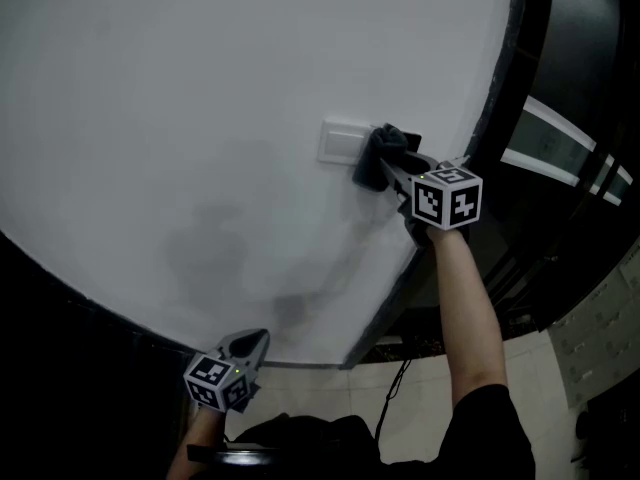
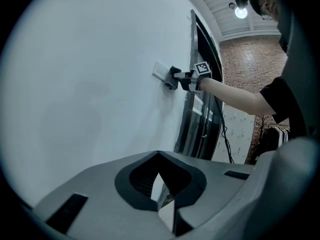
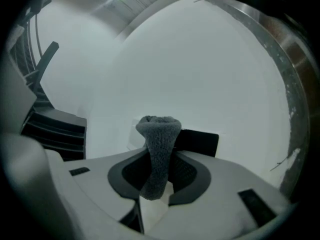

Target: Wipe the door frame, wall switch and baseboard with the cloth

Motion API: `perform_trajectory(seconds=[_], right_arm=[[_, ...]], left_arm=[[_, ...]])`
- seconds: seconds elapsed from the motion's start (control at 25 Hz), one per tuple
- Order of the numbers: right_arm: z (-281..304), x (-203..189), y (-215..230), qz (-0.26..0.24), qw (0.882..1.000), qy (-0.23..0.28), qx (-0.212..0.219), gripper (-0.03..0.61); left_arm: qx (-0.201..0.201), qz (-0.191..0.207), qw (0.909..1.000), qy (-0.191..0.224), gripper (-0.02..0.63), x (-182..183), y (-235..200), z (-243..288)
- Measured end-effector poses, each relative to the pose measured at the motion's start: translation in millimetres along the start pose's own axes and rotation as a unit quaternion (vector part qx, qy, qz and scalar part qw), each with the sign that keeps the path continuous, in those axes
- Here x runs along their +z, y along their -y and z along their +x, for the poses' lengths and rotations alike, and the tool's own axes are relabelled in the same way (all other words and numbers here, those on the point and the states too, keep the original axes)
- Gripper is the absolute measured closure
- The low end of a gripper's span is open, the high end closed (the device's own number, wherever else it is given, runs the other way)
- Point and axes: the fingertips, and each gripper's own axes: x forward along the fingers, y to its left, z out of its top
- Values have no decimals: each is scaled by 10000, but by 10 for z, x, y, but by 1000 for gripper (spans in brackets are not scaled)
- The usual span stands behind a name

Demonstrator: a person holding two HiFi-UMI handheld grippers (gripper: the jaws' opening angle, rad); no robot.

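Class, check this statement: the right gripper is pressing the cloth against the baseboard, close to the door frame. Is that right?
Not quite. The right gripper presses the cloth against the wall switch, not the baseboard. The head view shows it. The rest stands: the door frame is close by.

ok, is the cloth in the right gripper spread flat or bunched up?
Bunched. The right gripper has its jaws pinching the cloth into a narrow roll, whose rounded end pokes out at the wall switch.
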Motion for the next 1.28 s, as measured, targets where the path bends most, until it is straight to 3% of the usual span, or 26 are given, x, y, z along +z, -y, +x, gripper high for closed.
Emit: perform_trajectory(seconds=[0.76,0.96,1.04,1.12,1.28], right_arm=[[-348,-235,574,141,9982,-141,-571,488],[-479,-221,609,-311,9942,-250,-995,488],[-500,-77,331,-785,9932,-189,-834,489],[-453,148,-131,-1219,9918,6,-375,489],[-157,480,-983,-1351,9882,337,644,489]], left_arm=[[-144,19,9999,-56,623,-39,121,111],[-165,12,9998,-68,623,-49,155,101],[-137,-8,9999,-105,623,-84,128,94],[-134,-17,9998,-156,623,-119,103,109],[-171,-13,9998,-112,623,-79,131,88]])
